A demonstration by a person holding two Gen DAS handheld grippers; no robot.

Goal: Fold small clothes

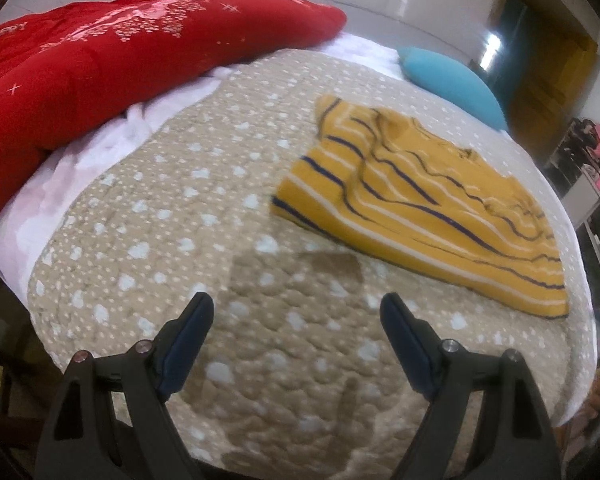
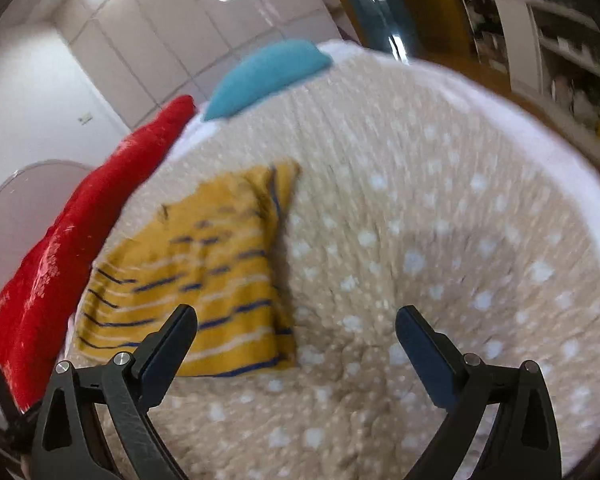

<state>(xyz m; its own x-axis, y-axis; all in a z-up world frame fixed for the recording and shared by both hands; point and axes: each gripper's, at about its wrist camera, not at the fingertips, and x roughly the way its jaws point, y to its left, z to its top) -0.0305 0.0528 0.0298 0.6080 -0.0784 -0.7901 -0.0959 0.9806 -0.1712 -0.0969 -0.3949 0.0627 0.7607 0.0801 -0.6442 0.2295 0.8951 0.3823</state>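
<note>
A small yellow garment (image 1: 424, 204) with navy and white stripes lies rumpled and partly folded on a beige dotted quilt (image 1: 204, 208). In the right wrist view the garment (image 2: 204, 280) lies left of centre, blurred. My left gripper (image 1: 296, 308) is open and empty above the quilt, with the garment ahead to its right. My right gripper (image 2: 296, 320) is open and empty, hovering over the quilt (image 2: 440, 220), its left finger (image 2: 172, 340) in front of the garment's near edge.
A red quilted blanket (image 1: 100, 56) lies along the bed's far left side, also in the right wrist view (image 2: 68, 240). A teal pillow (image 1: 456, 80) sits at the head of the bed. Shelves (image 2: 560, 40) stand off the right side.
</note>
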